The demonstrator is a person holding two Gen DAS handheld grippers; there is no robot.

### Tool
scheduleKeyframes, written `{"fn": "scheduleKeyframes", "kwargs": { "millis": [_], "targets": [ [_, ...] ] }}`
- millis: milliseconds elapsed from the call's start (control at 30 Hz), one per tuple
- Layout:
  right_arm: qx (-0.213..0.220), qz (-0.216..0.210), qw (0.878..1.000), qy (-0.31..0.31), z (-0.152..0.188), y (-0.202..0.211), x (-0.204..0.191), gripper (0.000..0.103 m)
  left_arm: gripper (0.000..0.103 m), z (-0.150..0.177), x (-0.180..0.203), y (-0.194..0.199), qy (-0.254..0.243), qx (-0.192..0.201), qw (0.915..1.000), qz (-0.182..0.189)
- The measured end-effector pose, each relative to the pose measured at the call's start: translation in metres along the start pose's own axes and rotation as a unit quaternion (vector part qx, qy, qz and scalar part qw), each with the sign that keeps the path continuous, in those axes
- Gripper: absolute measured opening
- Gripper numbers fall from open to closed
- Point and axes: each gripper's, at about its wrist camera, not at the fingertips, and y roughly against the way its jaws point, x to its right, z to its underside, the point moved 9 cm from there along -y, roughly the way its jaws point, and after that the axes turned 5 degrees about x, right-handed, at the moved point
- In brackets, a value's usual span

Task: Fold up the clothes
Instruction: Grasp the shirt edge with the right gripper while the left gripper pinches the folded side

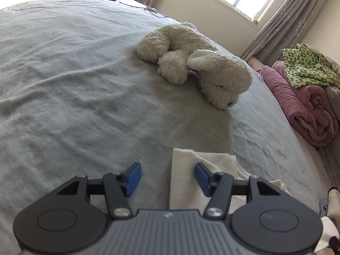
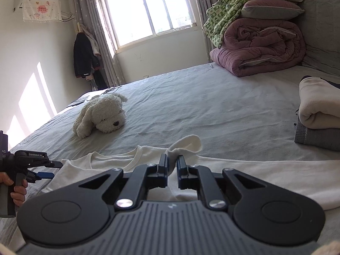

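White shirt (image 2: pixel 127 165) is lying flat on the bed (image 2: pixel 191 97), long axis running 9-to-3 across the right wrist view, collar toward 12. Right gripper (image 2: pixel 172 165) is pinching a lifted sleeve end (image 2: pixel 187 145), fingers nearly closed on the cloth. Left gripper (image 1: pixel 167 176) is hovering half open and empty, shirt edge lying just under its 3 o'clock finger.

White shirt (image 2: pixel 244 176) partly hidden behind right gripper (image 2: pixel 172 165); its far sleeve cut off at frame edge. Folded stack (image 2: pixel 318 123) cropped right. Writing on AC cover (image 2: pixel 41 7) unreadable.
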Motion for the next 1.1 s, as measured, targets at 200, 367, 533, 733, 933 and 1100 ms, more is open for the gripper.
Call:
{"fn": "scheduleKeyframes", "kwargs": {
  "millis": [200, 367, 533, 733, 933, 1100],
  "targets": [
    [-0.009, 0.007, 1.0, 0.006, 0.011, -0.006, -0.002, 0.011, 0.003, -0.003, 0.006, -0.001, -0.013, 0.019, 0.9997, -0.001],
    [0.0, -0.005, 1.0, 0.009, 0.013, -0.009, -0.005, 0.011, 0.004, -0.007, -0.015, -0.001, 0.024, 0.039, 0.9989, 0.002],
    [-0.026, 0.007, 0.999, 0.02, 0.034, -0.024, 0.0, 0.011, 0.011, -0.001, -0.021, -0.002, 0.023, 0.02, 0.9994, 0.015],
    [-0.037, 0.014, 0.999, 0.012, 0.04, -0.027, 0.004, 0.011, 0.045, 0.0, -0.016, 0.013, 0.027, -0.015, 0.9986, 0.043],
    [-0.037, 0.016, 0.999, 0.014, 0.04, -0.026, 0.003, 0.011, 0.003, 0.01, -0.002, 0.017, -0.015, 0.012, 0.9996, 0.023],
    [-0.017, -0.002, 1.0, 0.011, 0.032, -0.024, 0.002, 0.011, 0.004, 0.009, -0.014, 0.022, -0.01, 0.051, 0.9984, 0.023]
  ]
}}
